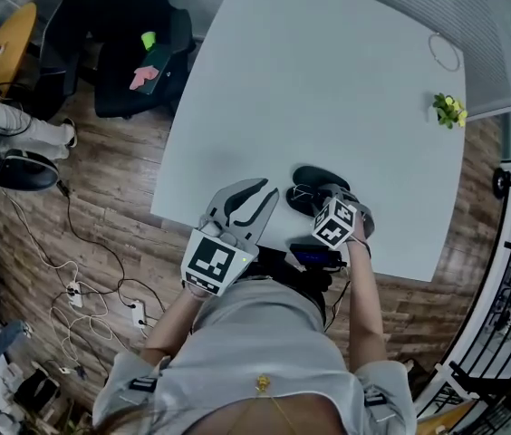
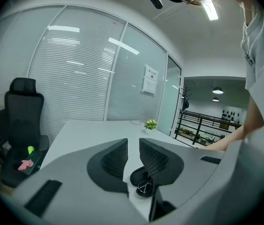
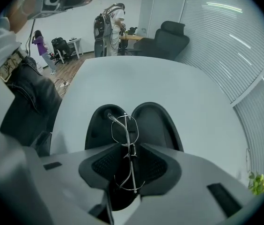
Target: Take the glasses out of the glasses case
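Note:
The black glasses case (image 1: pixel 313 180) lies open near the front edge of the white table (image 1: pixel 328 80). Its two halves (image 3: pixel 156 122) show empty below my right gripper (image 3: pixel 131 161). That gripper is shut on thin wire-framed glasses (image 3: pixel 121 129), pinched edge-on between the pads and held just above the case. In the head view the right gripper (image 1: pixel 326 202) sits right over the case. My left gripper (image 1: pixel 257 198) hovers to the left of the case, jaws a narrow gap apart with nothing between them. The left gripper view shows its jaws (image 2: pixel 133 156), the case (image 2: pixel 138 175) and the glasses (image 2: pixel 145 186) beyond.
A small potted plant (image 1: pixel 449 110) and a thin ring of cable (image 1: pixel 444 51) sit at the table's far right. A black office chair (image 1: pixel 138 53) holding green and pink items stands off the left corner. Cables and a power strip (image 1: pixel 74 293) lie on the wood floor.

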Available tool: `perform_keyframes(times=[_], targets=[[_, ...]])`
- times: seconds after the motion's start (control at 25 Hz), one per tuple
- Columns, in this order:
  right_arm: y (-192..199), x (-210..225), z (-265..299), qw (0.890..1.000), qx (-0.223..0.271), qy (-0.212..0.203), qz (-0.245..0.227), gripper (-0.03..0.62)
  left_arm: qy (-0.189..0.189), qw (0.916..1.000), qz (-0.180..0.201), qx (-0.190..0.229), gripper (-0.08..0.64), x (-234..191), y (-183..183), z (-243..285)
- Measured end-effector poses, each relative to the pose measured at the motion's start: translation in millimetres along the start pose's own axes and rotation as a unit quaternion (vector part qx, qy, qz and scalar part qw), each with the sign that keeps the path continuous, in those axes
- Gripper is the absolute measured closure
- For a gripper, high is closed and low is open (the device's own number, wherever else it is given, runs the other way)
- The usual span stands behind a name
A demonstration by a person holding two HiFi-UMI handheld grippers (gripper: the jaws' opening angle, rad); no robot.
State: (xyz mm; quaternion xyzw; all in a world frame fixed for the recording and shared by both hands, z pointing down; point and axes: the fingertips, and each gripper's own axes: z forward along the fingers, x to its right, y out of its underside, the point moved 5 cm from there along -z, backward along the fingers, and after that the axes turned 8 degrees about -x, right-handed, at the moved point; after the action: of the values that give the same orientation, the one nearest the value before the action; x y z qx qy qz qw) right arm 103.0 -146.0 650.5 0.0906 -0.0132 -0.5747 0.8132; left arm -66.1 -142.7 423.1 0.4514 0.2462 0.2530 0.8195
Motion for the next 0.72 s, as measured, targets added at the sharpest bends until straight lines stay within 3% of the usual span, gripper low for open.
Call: perform_keyframes(times=[0.48,0.72], targets=[[-2,10,12,0.995,-0.021,-0.086,-0.036,0.443,-0.01,0.9999,-0.01,-0.005,0.468,-9,6,-2],[-1,11,9,0.995,-0.005,-0.091,-0.044,0.489,-0.006,0.9999,-0.009,-0.006,0.468,-8,5,-1]])
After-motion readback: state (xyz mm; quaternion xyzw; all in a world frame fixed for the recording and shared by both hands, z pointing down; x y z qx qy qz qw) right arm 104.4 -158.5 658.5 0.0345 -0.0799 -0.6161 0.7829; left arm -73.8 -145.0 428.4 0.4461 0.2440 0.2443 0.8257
